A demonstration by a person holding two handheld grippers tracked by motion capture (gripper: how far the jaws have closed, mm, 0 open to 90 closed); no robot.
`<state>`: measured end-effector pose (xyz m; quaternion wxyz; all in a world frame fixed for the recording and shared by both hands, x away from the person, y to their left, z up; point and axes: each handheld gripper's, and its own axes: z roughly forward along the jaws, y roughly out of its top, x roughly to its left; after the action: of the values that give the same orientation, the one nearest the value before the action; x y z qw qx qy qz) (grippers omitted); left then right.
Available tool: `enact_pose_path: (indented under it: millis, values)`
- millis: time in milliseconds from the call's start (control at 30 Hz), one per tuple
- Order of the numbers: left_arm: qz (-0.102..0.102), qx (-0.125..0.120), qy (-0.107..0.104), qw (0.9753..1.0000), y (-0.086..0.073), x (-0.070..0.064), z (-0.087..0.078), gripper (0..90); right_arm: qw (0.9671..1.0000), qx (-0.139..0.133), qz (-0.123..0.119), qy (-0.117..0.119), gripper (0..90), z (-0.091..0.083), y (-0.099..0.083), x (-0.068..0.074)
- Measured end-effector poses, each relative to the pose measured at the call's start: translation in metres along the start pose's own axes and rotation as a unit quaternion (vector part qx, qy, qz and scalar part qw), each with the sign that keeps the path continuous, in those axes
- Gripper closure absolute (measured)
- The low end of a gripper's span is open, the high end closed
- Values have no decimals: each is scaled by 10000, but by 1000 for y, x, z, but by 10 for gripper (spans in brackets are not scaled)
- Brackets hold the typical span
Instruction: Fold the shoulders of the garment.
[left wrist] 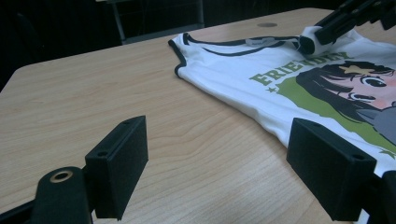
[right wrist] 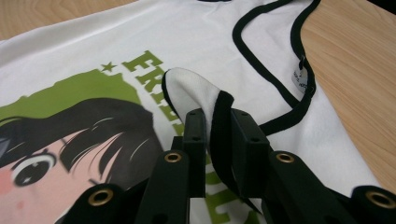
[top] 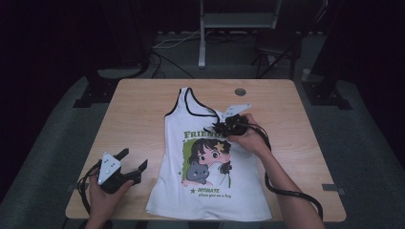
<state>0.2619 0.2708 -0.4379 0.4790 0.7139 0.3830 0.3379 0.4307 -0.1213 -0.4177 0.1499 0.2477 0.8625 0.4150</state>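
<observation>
A white tank top (top: 176, 124) with black trim and a cartoon girl print lies flat on the wooden table (top: 138, 109), neckline toward the far edge. My right gripper (top: 213, 128) is shut on the top's right shoulder strap (right wrist: 187, 88), which is lifted and folded over the green "FRIENDLY" lettering. The right gripper view shows black trim pinched between the jaws of my right gripper (right wrist: 218, 123). My left gripper (top: 133, 160) rests near the table's front left, open, with bare wood between its jaws, just left of the shirt's side edge (left wrist: 261, 116).
A round cable hole (top: 240, 91) sits near the table's far edge. A white label (right wrist: 301, 79) hangs at the neckline. Bare wood lies left of the shirt (left wrist: 93, 93). Dark floor, cables and a metal frame (top: 203, 33) stand beyond the table.
</observation>
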Motion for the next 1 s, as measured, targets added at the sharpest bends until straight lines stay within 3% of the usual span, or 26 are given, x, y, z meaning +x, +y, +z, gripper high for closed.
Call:
enact_pose_path:
  millis: [267,733,933,1000]
  values:
    - [10,12,2,10000,0,0,0,202,9997,69,-192,104,751,-6,-8,13]
    - [6,-5,8,10000,0,-1,0,202,9988,277,-325,237,707,-5,-23,26]
    - [11,7,3,10000,0,0,0,202,9986,328,-372,188,644,-16,-23,29]
    - [30,14,9,10000,0,-1,0,202,9990,245,-372,76,622,-22,-22,29]
